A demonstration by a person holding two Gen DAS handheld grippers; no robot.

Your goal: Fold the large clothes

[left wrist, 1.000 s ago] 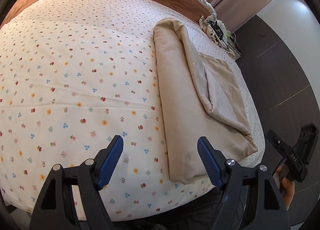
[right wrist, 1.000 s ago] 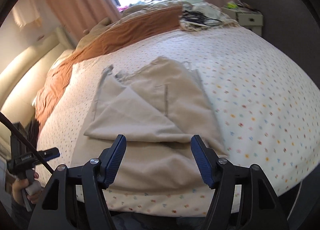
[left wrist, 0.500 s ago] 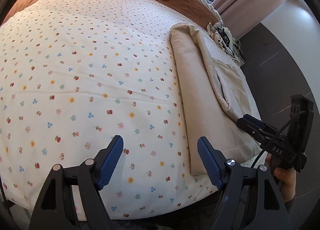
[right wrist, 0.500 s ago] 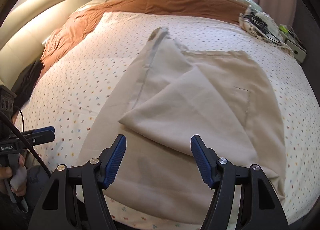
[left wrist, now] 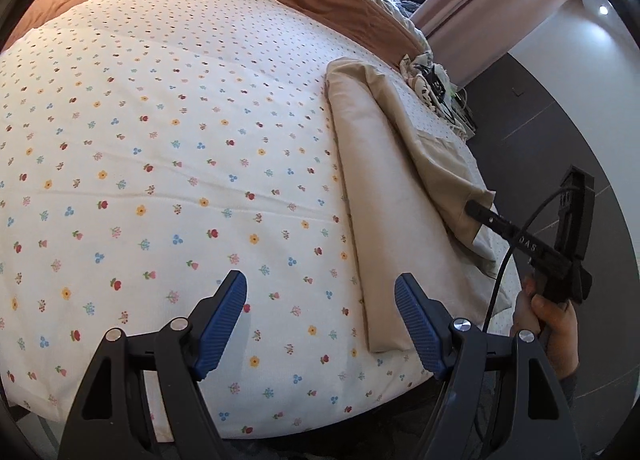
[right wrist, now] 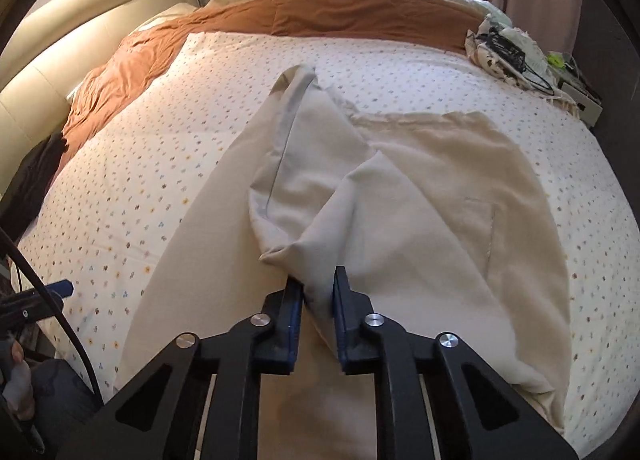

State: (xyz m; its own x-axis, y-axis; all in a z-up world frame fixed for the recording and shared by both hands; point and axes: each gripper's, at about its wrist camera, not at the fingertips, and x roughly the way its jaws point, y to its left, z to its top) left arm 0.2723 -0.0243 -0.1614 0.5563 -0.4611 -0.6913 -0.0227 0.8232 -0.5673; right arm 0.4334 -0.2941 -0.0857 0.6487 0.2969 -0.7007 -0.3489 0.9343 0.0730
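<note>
A large beige garment (right wrist: 432,188) lies partly folded on the flowered bed sheet (right wrist: 132,188). My right gripper (right wrist: 316,288) has its jaws closing on the near corner of the garment's folded-over flap, and the cloth bunches between the pads and lifts off the layer below. In the left wrist view the same garment (left wrist: 376,196) runs along the bed's right side, with the right gripper (left wrist: 476,210) at its raised corner, held by a hand (left wrist: 548,324). My left gripper (left wrist: 320,316) hangs open over bare sheet, left of the garment's near end, holding nothing.
A rust-brown blanket (right wrist: 320,16) covers the far side of the bed. A heap of patterned cloth and black cables (right wrist: 508,48) sits at the far right corner beside a small cabinet (right wrist: 584,100). A padded headboard (right wrist: 80,36) is at left; dark floor (left wrist: 560,132) borders the right edge.
The right gripper moved in to the garment's folded corner and went from wide open to closed on it, raising the flap. The left gripper stayed open and barely shifted.
</note>
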